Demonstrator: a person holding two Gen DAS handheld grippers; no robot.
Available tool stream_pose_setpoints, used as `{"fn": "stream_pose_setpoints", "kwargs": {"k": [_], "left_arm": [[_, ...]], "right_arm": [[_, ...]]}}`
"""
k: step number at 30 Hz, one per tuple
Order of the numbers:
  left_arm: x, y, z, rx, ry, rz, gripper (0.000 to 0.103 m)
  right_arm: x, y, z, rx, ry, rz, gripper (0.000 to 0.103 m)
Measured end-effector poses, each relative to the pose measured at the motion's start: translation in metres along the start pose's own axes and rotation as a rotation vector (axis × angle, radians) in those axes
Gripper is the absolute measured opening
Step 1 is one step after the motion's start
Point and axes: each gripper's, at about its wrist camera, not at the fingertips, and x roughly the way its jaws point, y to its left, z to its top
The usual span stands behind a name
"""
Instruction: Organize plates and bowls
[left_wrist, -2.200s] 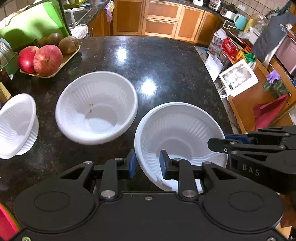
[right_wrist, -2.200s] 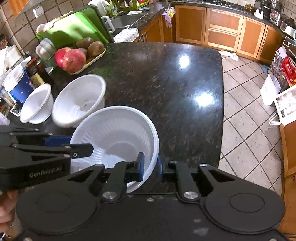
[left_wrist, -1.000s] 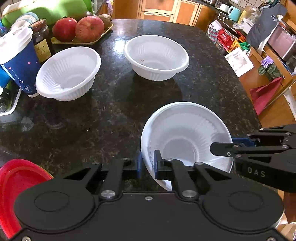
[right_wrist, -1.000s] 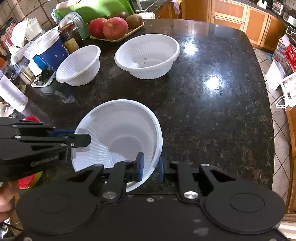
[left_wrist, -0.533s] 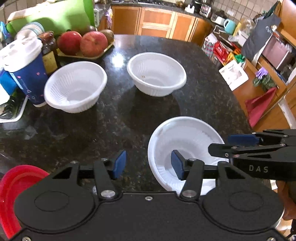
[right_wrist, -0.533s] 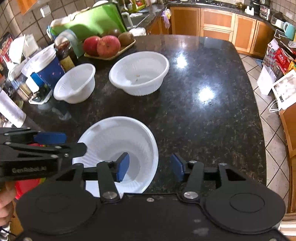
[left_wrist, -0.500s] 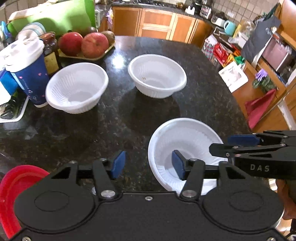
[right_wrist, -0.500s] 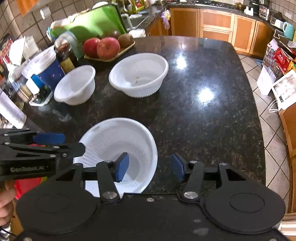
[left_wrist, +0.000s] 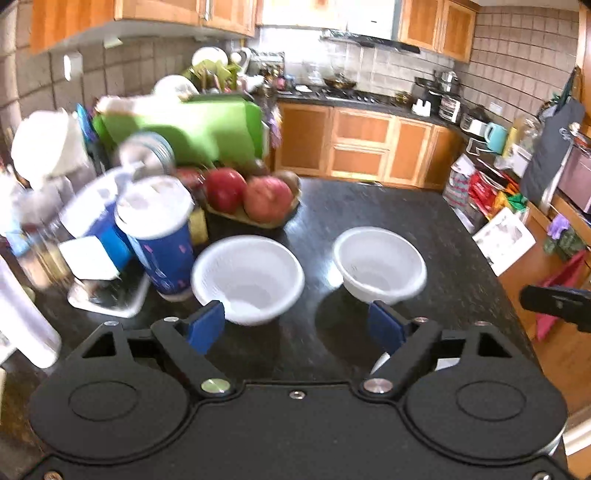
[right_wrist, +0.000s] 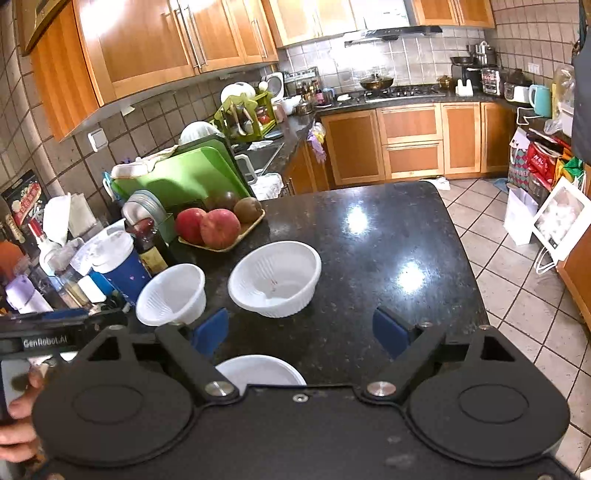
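Both my left gripper (left_wrist: 295, 321) and right gripper (right_wrist: 301, 328) are spread wide, holding nothing. The white bowls (right_wrist: 275, 278) look thin, light and bendy; I'd pinch one gently by its rim.

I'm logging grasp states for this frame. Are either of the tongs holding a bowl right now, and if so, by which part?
Nothing is held. The left tongs and right tongs both stand wide open, with only counter between their pads. The near bowl sits free on the counter.

Three white bowls (right_wrist: 274, 278) — two apples (right_wrist: 219, 228).
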Motion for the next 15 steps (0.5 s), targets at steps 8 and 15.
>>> {"fn": "stream_pose_setpoints", "kwargs": {"k": [8, 15], "left_arm": [[-0.001, 0.008, 0.03, 0.036, -0.025, 0.031, 0.085], [0.009, 0.002, 0.041, 0.056, -0.003, 0.024, 0.086]], "right_arm": [[0.014, 0.023, 0.025, -0.177, 0.099, -0.078, 0.09], [0.043, 0.028, 0.039, -0.217, 0.26, -0.054, 0.09]]}}
